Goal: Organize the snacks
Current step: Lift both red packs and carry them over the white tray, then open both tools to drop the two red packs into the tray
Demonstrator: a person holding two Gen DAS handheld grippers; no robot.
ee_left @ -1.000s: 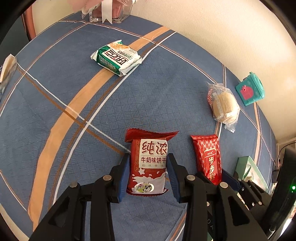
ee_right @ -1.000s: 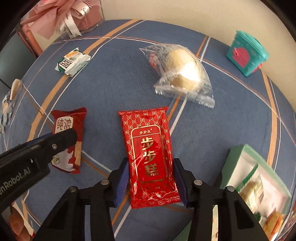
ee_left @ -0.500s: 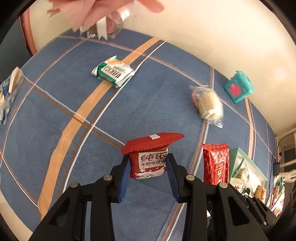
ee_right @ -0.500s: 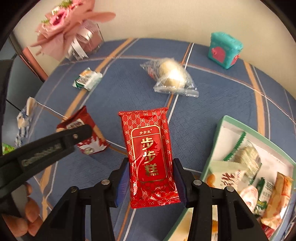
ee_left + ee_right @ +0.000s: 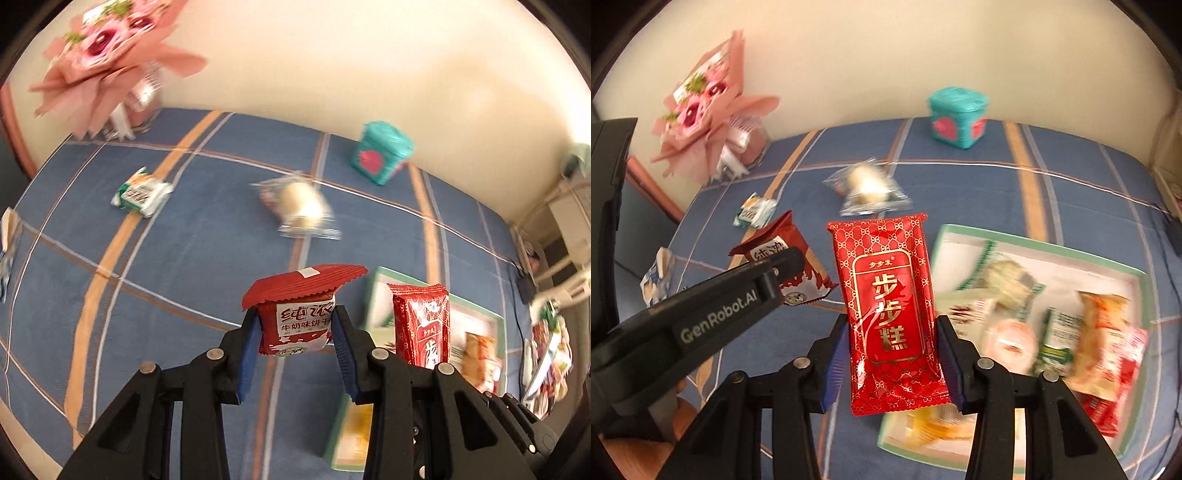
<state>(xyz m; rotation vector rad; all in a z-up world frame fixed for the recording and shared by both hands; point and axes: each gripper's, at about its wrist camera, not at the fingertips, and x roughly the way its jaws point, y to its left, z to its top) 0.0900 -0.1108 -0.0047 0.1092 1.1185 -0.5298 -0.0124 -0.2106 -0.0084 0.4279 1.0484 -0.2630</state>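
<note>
While both tongs are gripping red packets, the left tongs (image 5: 295, 349) a biscuit packet (image 5: 297, 314), the right tongs (image 5: 891, 363) a cake packet (image 5: 886, 306), carrying is underway; next, releasing above the tray (image 5: 1027, 242).

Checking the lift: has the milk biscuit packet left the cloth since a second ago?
Yes. The milk biscuit packet is lifted off the blue tablecloth.

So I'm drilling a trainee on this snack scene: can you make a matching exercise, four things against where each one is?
Things:
1. red milk biscuit pack
2. long red cake pack
3. clear-wrapped bun
4. orange snack pack

Places:
A. lying in the green-rimmed tray
B. held in the right gripper
C. lying on the blue tablecloth
D. held in the left gripper

Pairs: 1-D, 2-B, 3-C, 4-A
</note>
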